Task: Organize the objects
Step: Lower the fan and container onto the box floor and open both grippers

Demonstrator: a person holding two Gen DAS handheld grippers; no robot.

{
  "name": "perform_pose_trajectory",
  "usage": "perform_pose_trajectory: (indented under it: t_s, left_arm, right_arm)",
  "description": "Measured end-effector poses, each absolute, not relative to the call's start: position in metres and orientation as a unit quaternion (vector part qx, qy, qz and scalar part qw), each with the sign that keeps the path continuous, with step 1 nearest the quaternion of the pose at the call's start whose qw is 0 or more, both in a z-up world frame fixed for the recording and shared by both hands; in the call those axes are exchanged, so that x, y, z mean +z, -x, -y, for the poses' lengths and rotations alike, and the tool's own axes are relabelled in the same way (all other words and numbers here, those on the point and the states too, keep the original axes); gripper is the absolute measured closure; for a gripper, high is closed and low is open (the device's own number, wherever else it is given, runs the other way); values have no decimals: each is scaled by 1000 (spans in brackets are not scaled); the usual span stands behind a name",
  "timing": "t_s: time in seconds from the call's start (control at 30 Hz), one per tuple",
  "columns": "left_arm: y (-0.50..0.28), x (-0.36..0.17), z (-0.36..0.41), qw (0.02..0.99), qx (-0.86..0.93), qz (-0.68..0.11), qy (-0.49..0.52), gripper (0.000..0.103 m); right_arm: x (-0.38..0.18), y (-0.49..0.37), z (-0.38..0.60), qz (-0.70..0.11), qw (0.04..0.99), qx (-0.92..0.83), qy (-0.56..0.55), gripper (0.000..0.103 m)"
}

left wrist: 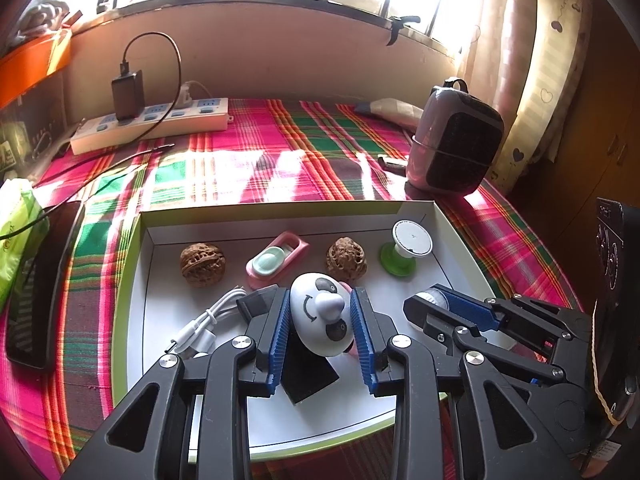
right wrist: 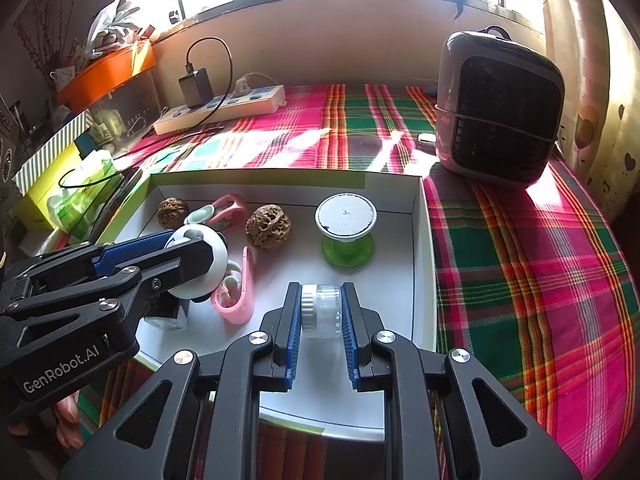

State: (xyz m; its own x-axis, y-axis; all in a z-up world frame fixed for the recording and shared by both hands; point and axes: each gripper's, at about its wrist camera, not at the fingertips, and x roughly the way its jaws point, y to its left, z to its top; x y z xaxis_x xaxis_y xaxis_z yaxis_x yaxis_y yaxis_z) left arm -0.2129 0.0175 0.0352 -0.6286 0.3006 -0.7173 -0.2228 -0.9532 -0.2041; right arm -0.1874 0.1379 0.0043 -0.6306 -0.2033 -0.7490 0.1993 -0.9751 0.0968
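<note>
Sunlit plaid cloth [left wrist: 256, 140] carries a white tray [left wrist: 132, 280] already holding 2 walnuts [left wrist: 202, 264], a pink clip [left wrist: 276, 258] and a green-footed stand [left wrist: 404, 246]. Inside it, the left gripper [left wrist: 322, 320] brackets the panda toy [left wrist: 320, 312], jaws slackened with gaps showing; the right gripper [right wrist: 320, 312] clamps a small clear jar [right wrist: 322, 310]. Sorting looks well advanced.

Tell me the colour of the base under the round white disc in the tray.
Bright green; the base shows best in the right wrist view.
</note>
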Motion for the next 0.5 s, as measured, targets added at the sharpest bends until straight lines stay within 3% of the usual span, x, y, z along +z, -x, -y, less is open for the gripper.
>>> perform_pose_trajectory:
  t_s: [0.5]
  left_arm:
    - [212, 35, -19, 142, 901, 44, 407, 72]
  right_arm:
    - [4, 187, -138, 5, 112, -902, -417, 81]
